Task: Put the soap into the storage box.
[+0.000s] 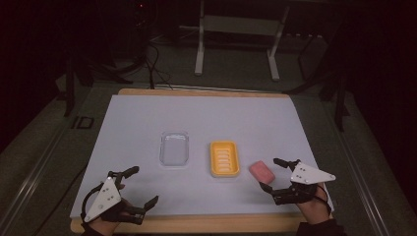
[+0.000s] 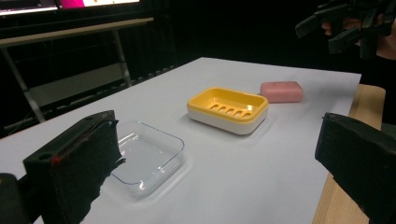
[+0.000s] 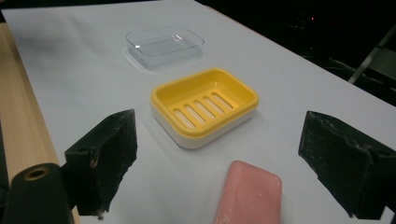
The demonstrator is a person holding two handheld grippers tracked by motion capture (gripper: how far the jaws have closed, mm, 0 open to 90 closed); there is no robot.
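Observation:
A pink soap bar (image 1: 261,171) (image 2: 281,91) (image 3: 250,194) lies flat on the white sheet, just right of a yellow slotted soap dish (image 1: 224,158) (image 2: 228,109) (image 3: 205,106). A clear plastic lid (image 1: 174,148) (image 2: 142,156) (image 3: 165,45) rests further left. My right gripper (image 1: 274,173) (image 3: 224,163) is open, its jaws on either side of the soap's near end without touching it. My left gripper (image 1: 143,184) (image 2: 219,163) hangs open over the table's near left corner, holding nothing. The right gripper (image 2: 327,29) also appears at the top right of the left gripper view.
A white sheet (image 1: 206,123) covers a wooden table whose edge (image 1: 196,223) runs along the front. A white metal stand (image 1: 236,29) sits on the dark floor beyond the table. Cables (image 1: 155,66) trail at the back left.

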